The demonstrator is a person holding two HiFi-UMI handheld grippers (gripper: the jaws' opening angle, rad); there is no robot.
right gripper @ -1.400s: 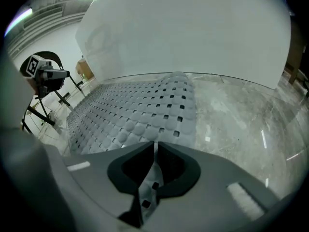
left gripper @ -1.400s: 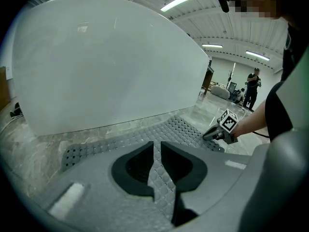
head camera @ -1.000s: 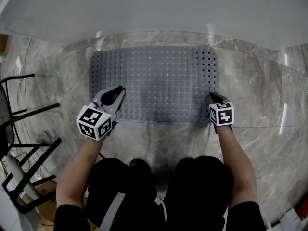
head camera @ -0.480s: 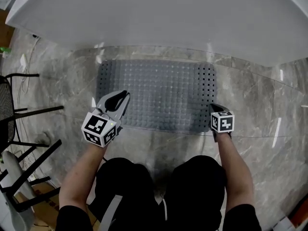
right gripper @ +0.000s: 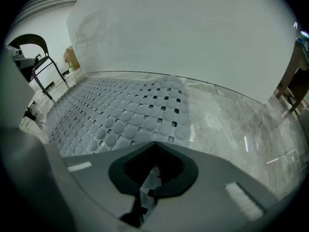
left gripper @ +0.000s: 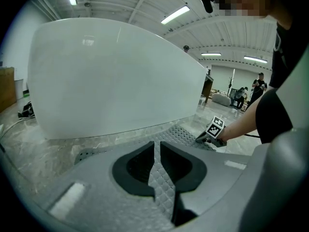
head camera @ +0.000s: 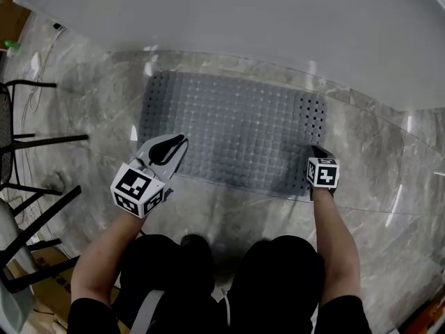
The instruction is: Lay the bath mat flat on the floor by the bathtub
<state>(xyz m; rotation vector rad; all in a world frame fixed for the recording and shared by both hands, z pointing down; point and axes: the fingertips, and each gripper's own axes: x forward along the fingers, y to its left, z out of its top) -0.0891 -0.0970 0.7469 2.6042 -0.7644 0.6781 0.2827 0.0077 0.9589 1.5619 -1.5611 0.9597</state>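
Observation:
A grey studded bath mat [head camera: 229, 131] lies spread on the marble floor, its far edge close to the white bathtub [head camera: 243, 19]. My left gripper [head camera: 179, 143] sits at the mat's near left edge. In the left gripper view its jaws [left gripper: 157, 144] are shut with mat material pinched between them. My right gripper [head camera: 316, 152] is at the near right corner, shut on the mat's perforated end. In the right gripper view a strip of the mat [right gripper: 120, 115] shows between its closed jaws [right gripper: 154, 146]. The mat's near edge is partly hidden by both grippers.
Black chair frames [head camera: 35, 145] stand on the floor at the left, and one chair [right gripper: 36, 52] also shows in the right gripper view. The person's knees [head camera: 229, 277] are just behind the mat's near edge. Marble floor [head camera: 375, 179] stretches to the right of the mat.
The head view has swung, so the mat now looks slightly turned in frame. Both grippers keep their hold at the mat's near edge, and the mat stays beside the tub.

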